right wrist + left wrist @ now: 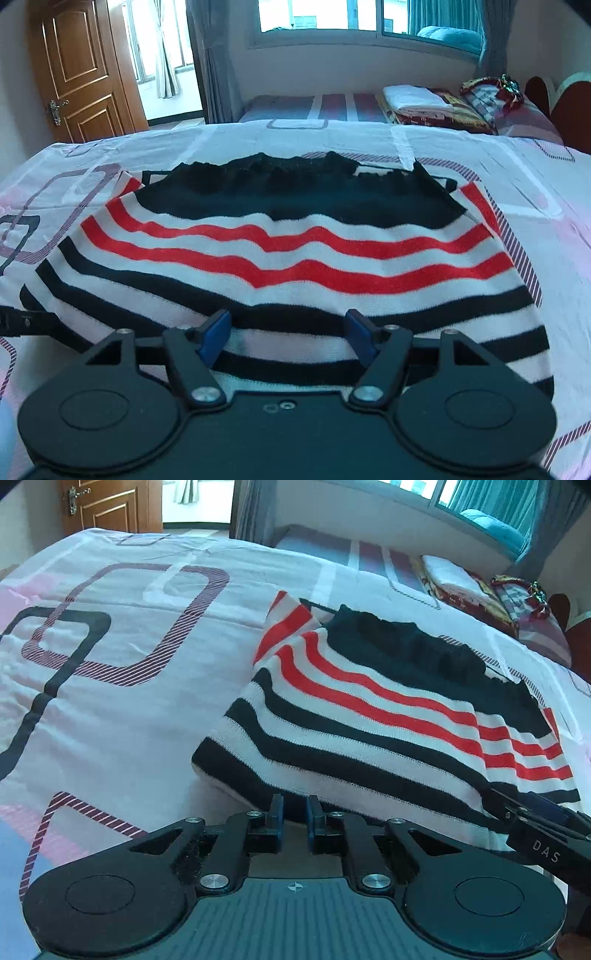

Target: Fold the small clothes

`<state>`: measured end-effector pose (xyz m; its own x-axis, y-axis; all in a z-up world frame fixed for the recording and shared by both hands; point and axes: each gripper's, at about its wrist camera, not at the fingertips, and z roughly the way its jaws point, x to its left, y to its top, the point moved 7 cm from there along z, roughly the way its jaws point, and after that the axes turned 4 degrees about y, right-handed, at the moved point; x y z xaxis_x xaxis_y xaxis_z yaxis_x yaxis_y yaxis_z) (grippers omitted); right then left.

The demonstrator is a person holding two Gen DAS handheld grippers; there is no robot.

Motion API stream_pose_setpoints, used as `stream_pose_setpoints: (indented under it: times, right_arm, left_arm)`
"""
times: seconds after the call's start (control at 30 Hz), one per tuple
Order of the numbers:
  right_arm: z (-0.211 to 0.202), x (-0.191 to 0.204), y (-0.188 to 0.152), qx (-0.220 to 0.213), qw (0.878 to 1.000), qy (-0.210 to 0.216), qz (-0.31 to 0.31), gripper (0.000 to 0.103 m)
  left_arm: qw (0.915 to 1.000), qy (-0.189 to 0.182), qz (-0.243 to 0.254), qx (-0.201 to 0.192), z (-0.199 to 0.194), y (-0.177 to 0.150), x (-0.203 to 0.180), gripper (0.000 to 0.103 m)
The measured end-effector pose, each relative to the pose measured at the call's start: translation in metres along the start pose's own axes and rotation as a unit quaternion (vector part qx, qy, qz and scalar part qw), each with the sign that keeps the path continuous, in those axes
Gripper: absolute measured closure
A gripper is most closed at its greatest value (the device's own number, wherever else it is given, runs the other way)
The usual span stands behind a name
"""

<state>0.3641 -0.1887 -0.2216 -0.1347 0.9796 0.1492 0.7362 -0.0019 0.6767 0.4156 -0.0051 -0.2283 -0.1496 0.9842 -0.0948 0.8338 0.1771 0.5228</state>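
Bedroom, daylight through the window, brown door at the far left; the work surface was a bed under a pale patterned sheet. The striped sweater lay near the middle of it, partly folded, black band at the far edge, near hem toward me. My left gripper sat low at the near hem, fingers drawn almost together with a narrow gap; I could not tell whether any cloth was pinched. My right gripper hung over the near hem with fingers spread wide, holding nothing. As I judged it, the step was taking up the near edge for the next fold: both grippers should bite the hem through all layers at matching spots, lift evenly, and carry it toward the black band so the stripes stay parallel; a one-layer pinch would likely skew the fold. No containers in view; only a stack of folded bedding beyond, by the headboard.
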Motion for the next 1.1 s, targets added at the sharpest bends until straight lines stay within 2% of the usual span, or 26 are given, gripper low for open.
stream_pose_setpoints:
  times: [0.23,0.3,0.37,0.4,0.47,0.6,0.63,0.67,0.7,0.73,0.8,1.0,1.1]
  right_arm:
    - [-0.007,0.006,-0.002,0.0,1.0,0.007,-0.002,0.036]
    - [-0.008,0.008,-0.002,0.0,1.0,0.008,-0.003,0.036]
    - [-0.01,0.009,-0.003,-0.002,1.0,0.008,-0.002,0.036]
    - [-0.011,0.009,-0.003,-0.003,1.0,0.008,-0.002,0.036]
    - [-0.011,0.009,-0.004,-0.003,1.0,0.007,-0.002,0.036]
    - [-0.011,0.009,-0.007,-0.002,1.0,0.006,-0.001,0.036]
    - [-0.011,0.009,-0.007,-0.002,1.0,0.007,0.0,0.036]
    - [-0.012,0.009,-0.007,-0.002,1.0,0.007,0.0,0.036]
    - [-0.012,0.009,-0.007,-0.003,1.0,0.007,0.001,0.036]
    - [-0.012,0.009,-0.007,-0.003,1.0,0.007,0.001,0.036]
    - [-0.013,0.01,-0.006,-0.005,1.0,0.009,0.001,0.036]
    - [-0.014,0.011,-0.005,-0.01,1.0,0.011,0.0,0.036]
    - [-0.012,0.012,-0.004,-0.011,1.0,0.009,-0.004,0.036]
  left_arm:
    - [0.9995,0.023,0.011,0.017,-0.002,-0.005,0.001,0.092]
    - [0.9995,0.018,0.014,0.02,-0.002,-0.006,0.001,0.092]
    - [0.9989,-0.018,0.007,-0.044,-0.016,-0.004,0.002,0.093]
    - [0.9987,-0.023,-0.001,-0.046,-0.018,-0.003,0.003,0.103]
    - [0.9984,-0.032,0.001,-0.046,-0.019,-0.003,0.002,0.103]
    - [0.9977,-0.007,0.024,-0.062,-0.028,-0.001,-0.004,0.101]
    - [0.9982,0.002,0.025,-0.054,-0.027,-0.001,-0.003,0.084]
    - [0.9989,0.005,0.021,-0.042,-0.026,-0.002,-0.003,0.06]
    - [0.9995,0.012,0.013,-0.028,-0.023,-0.003,0.0,0.0]
    - [0.999,0.02,0.0,-0.041,-0.025,-0.003,0.004,0.003]
    - [0.9971,0.003,-0.015,-0.075,-0.031,-0.003,0.009,0.0]
    - [0.9967,-0.041,-0.061,-0.033,-0.006,-0.008,0.019,0.0]
    - [0.9902,-0.076,-0.115,-0.026,0.003,-0.01,0.024,0.001]
